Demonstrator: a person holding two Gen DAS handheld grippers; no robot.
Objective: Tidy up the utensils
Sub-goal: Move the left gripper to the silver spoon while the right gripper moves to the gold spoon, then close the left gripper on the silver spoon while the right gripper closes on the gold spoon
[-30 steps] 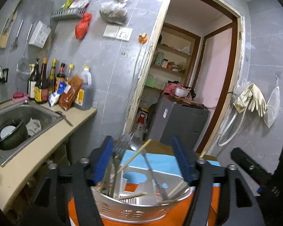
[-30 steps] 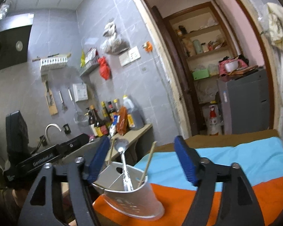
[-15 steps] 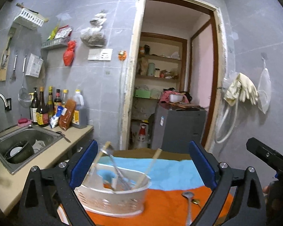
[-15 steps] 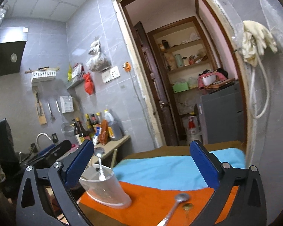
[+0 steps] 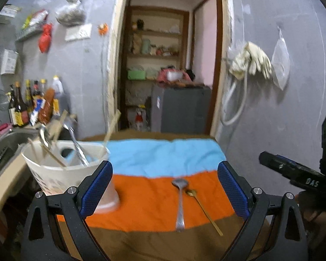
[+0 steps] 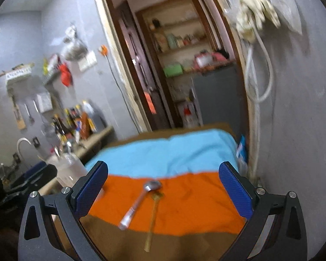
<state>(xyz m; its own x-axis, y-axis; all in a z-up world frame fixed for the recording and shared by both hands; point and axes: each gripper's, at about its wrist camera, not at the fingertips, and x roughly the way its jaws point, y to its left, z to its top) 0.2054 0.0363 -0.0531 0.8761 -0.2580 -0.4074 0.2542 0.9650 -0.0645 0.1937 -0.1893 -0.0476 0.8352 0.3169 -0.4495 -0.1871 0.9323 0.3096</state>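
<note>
Left wrist view, left to right: white utensil holder (image 5: 69, 174) stands just past my left finger (image 5: 96, 188), partly behind it, on the orange band of the striped cloth (image 5: 145, 198) covering the bench. It holds chopsticks (image 5: 112, 128) and metal cutlery, leaning; detail blurred. My left hand-held gripper (image 5: 166, 188) is spread wide, nothing between the fingers. Ahead in the gap, toward the right finger: silver spoon (image 5: 180, 202), bowl away from me, and just right of it a thin gold spoon (image 5: 203, 208), the two close at the bowl ends. Far right: my right hand-held gripper's body.

Right wrist view, left to right: holder (image 6: 69, 171) beyond my left finger. My right hand-held gripper (image 6: 163, 190) is spread wide, empty. Silver spoon (image 6: 139, 202) and gold spoon (image 6: 153, 219) lie in the gap, untouched.
</note>
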